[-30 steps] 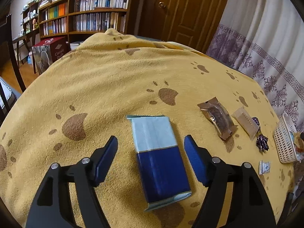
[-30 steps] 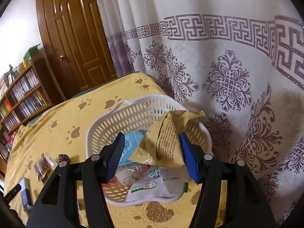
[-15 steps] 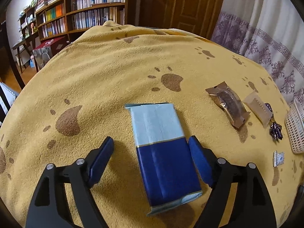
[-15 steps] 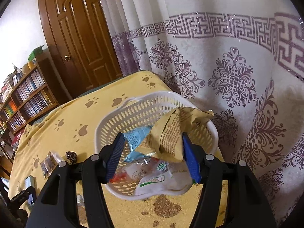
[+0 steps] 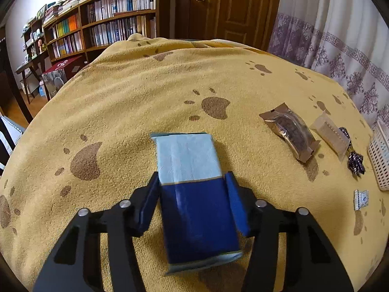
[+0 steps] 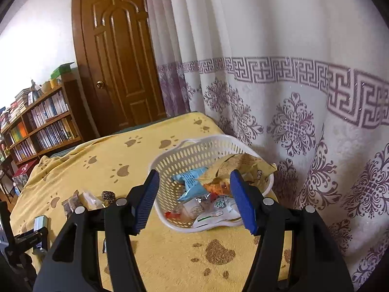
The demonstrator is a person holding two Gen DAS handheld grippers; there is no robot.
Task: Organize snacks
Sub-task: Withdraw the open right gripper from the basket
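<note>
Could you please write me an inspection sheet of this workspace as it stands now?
Surface: yellow paw-print blanket covers the table.
Job's things: blue and pale-blue rectangular packet lies flat; white perforated plastic basket holds several snack packets.
Clutter: brown foil cookie packet, clear wrapped biscuit, dark foil candy and small white sachet lie loose beside the basket.
Grippers: left gripper closing, pads at the blue packet's sides; right gripper open, empty, in front of the basket.
Cables: nothing seen.
Surroundings: wooden bookshelf, brown door, patterned white curtain.
</note>
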